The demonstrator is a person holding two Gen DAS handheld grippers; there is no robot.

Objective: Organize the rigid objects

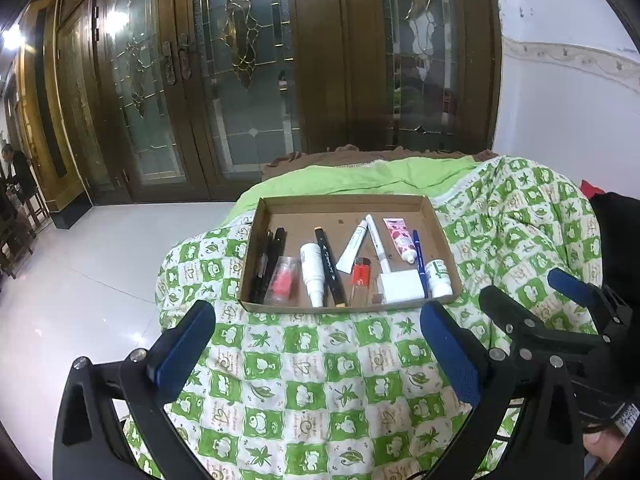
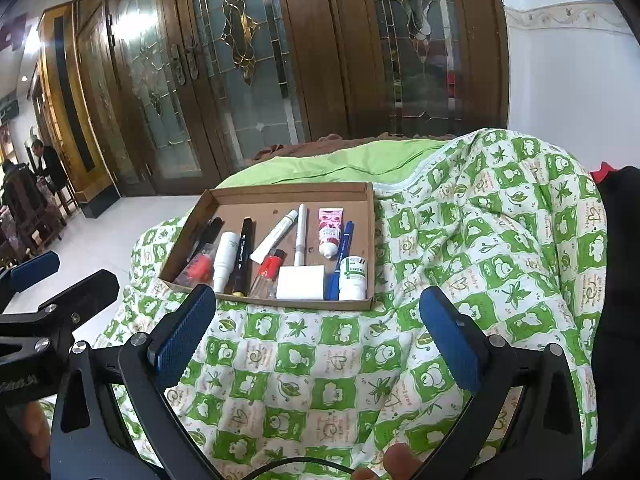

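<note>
A shallow cardboard tray (image 1: 344, 202) (image 2: 292, 190) lies on a green-and-white quilt. It holds black pens (image 1: 266, 264), a black marker (image 1: 329, 266) (image 2: 243, 256), a white spray bottle (image 1: 311, 274) (image 2: 224, 260), white tubes (image 1: 354, 246), a pink tube (image 1: 402, 242) (image 2: 330, 230), a blue pen (image 1: 420, 262) (image 2: 340, 260), a white box (image 1: 400, 286) (image 2: 300, 282), a small white bottle (image 1: 438, 278) (image 2: 353, 276) and red-capped items (image 1: 360, 276). My left gripper (image 1: 316, 346) is open and empty in front of the tray. My right gripper (image 2: 316, 336) is open and empty too, also showing in the left view (image 1: 532, 292).
The quilt (image 1: 320, 380) covers a rounded surface that drops off at the left to a white tiled floor (image 1: 80, 260). Wooden glass doors (image 1: 248, 80) stand behind. A dark object (image 2: 620, 260) lies at the right. People sit at far left (image 2: 40, 168).
</note>
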